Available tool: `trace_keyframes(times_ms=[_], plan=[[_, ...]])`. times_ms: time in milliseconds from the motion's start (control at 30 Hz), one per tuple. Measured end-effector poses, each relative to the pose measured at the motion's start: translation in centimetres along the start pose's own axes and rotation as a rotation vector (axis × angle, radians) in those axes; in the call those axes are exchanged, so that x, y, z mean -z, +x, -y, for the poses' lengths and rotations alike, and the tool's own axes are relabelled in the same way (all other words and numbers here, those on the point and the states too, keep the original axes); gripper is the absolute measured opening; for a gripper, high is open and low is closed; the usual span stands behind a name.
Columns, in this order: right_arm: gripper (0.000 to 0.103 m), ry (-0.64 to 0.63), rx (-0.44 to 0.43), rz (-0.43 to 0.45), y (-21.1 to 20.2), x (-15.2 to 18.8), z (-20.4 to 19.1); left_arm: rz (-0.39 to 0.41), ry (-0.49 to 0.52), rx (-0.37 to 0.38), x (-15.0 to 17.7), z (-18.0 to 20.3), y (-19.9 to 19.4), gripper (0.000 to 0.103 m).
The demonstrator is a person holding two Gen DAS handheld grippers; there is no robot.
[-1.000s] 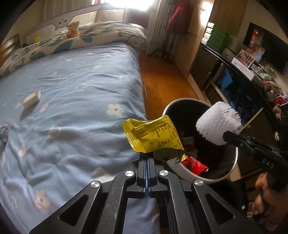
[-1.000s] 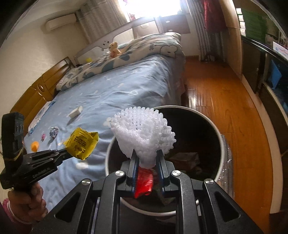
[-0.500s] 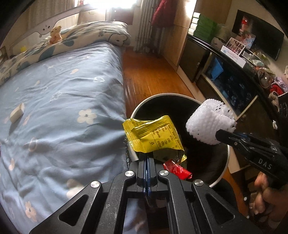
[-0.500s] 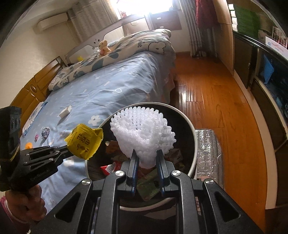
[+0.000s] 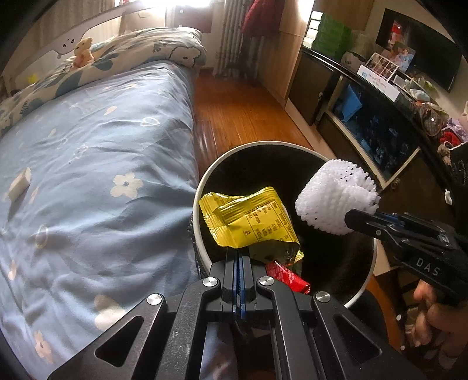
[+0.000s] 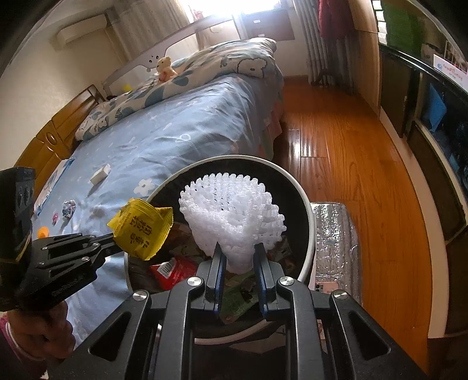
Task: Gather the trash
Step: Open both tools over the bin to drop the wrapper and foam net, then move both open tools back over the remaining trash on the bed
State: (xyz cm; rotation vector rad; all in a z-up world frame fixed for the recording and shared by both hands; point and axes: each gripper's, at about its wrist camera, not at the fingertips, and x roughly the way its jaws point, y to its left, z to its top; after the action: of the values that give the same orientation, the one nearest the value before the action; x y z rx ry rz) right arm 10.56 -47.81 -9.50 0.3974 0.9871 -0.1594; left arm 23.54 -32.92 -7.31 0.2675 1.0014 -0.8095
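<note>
Blue floral bed; beside it, a round trash bin. Right gripper pinches a white foam fruit net above the bin; left gripper clamps a yellow snack wrapper over its rim.

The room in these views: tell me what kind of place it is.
A home bedroom, most likely. A bed with a blue flowered sheet fills the left, a cartoon-print quilt and a small plush toy lie near its headboard, and clothing hangs by the window.

Bed w/ eraser, scraps.
</note>
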Motion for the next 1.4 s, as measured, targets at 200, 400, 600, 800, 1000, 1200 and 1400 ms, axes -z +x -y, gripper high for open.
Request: trace_keyframes(times_ms=[200, 400, 600, 800, 1000, 1200, 1400], plan=[[0.020, 0.005, 0.011, -0.018, 0.5, -0.1, 0.3, -0.013, 0.007, 0.013, -0.3, 0.4, 0.6, 0.002], [0.036, 0.003, 0.011, -0.023, 0.8, -0.5, 0.6, -0.008, -0.006, 0.015, -0.1, 0.3, 0.5, 0.033], [0.049, 0.005, 0.000, -0.017, 0.6, -0.3, 0.5, 0.016, -0.022, 0.012, 0.6, -0.3, -0.8, 0.043], [0.064, 0.016, -0.017, 0.038, -0.3, -0.5, -0.3, 0.054, -0.078, 0.027, 1.9, -2.0, -2.9, 0.051], [0.068, -0.002, -0.044, 0.083, -1.2, -1.2, -2.2, 0.080, -0.142, 0.005, 4.1, -4.6, -4.9, 0.054], [0.070, -0.042, -0.089, 0.091, -0.9, -1.6, -5.3, 0.081, -0.228, -0.045, 7.0, -7.9, -6.7, 0.054], [0.071, -0.098, -0.158, 0.061, 0.9, -1.7, -10.0, 0.092, -0.324, -0.112, 10.1, -11.7, -9.1, 0.054]])
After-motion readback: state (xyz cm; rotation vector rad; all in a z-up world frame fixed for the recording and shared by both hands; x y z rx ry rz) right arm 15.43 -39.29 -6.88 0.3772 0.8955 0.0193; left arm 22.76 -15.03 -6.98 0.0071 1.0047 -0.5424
